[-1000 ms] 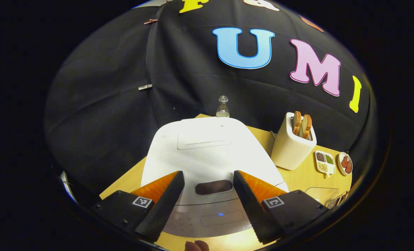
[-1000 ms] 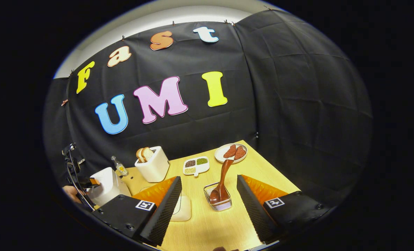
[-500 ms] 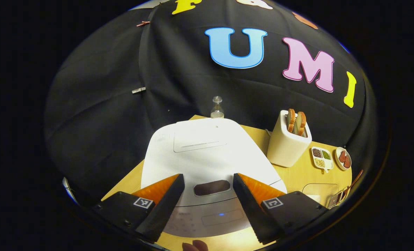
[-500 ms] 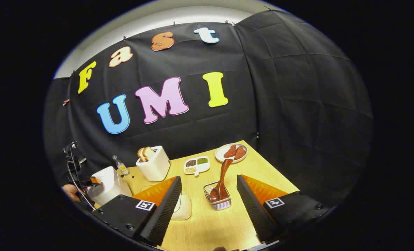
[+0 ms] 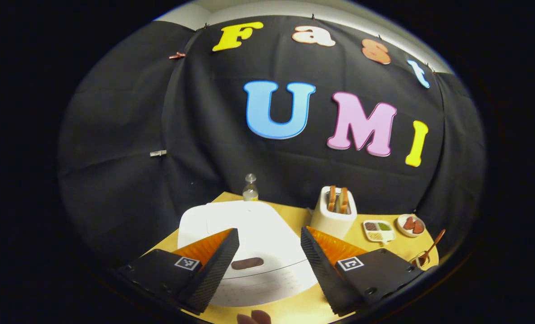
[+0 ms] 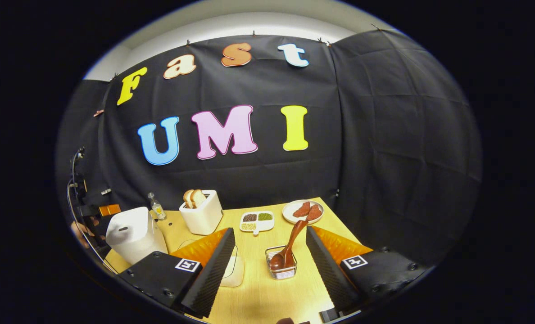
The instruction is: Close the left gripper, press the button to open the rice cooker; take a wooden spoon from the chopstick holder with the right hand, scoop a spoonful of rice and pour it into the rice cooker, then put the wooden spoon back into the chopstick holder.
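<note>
The white rice cooker (image 5: 249, 231) stands with its lid down, its dark oval button (image 5: 247, 263) facing me. My left gripper (image 5: 269, 254) hovers open above and in front of that button, touching nothing. In the right gripper view the cooker (image 6: 134, 231) is at the far left, with the left gripper (image 6: 110, 209) and a hand (image 6: 80, 231) behind it. The wooden spoon (image 6: 291, 243) leans in the wire chopstick holder (image 6: 282, 266), bowl down. My right gripper (image 6: 269, 256) is open, the holder just beyond its fingertips.
On the wooden table (image 6: 267, 297) stand a white toaster (image 6: 202, 213) with bread, a small glass bottle (image 6: 157, 208), a divided dish of grains (image 6: 256, 220) and a plate of red slices (image 6: 302, 210). A pale shallow container (image 6: 233, 270) sits partly behind my right gripper's left finger.
The left gripper has drawn back and up from the rice cooker, which now looks smaller and lower. The right gripper shifted slightly back. Both stay open and the lid stays down.
</note>
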`<state>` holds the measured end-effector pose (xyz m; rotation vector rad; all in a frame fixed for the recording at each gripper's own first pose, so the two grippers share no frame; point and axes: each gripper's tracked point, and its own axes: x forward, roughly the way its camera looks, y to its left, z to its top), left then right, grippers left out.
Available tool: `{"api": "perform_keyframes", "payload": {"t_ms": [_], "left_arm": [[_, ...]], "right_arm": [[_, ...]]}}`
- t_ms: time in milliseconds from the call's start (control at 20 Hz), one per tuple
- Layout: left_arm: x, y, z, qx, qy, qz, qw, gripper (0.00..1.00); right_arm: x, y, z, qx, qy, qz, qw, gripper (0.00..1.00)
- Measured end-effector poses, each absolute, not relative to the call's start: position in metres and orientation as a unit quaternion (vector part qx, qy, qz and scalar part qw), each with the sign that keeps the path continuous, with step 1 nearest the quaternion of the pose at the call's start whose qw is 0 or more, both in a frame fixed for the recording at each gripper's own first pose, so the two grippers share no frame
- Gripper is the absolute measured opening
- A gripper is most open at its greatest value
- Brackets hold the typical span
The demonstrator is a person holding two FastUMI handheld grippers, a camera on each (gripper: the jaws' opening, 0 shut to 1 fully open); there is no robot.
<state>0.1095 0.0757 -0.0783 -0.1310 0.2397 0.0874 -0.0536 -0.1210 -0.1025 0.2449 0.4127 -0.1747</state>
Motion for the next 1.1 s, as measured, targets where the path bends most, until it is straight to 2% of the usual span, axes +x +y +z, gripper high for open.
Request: {"api": "perform_keyframes", "payload": {"t_ms": [300, 750, 1100], "left_arm": [[0.072, 0.046, -0.018, -0.059, 0.041, -0.023, 0.997, 0.95], [0.015, 0.021, 0.005, -0.041, 0.015, -0.064, 0.997, 0.95], [0.002, 0.002, 0.006, -0.052, 0.009, -0.090, 0.994, 0.95]], "right_arm": [[-0.036, -0.099, -0.073, 0.096, 0.176, -0.063, 0.978, 0.98], [-0.028, -0.082, -0.045, 0.110, 0.145, -0.050, 0.982, 0.98], [-0.032, -0.071, -0.048, 0.104, 0.144, -0.044, 0.983, 0.98]]}}
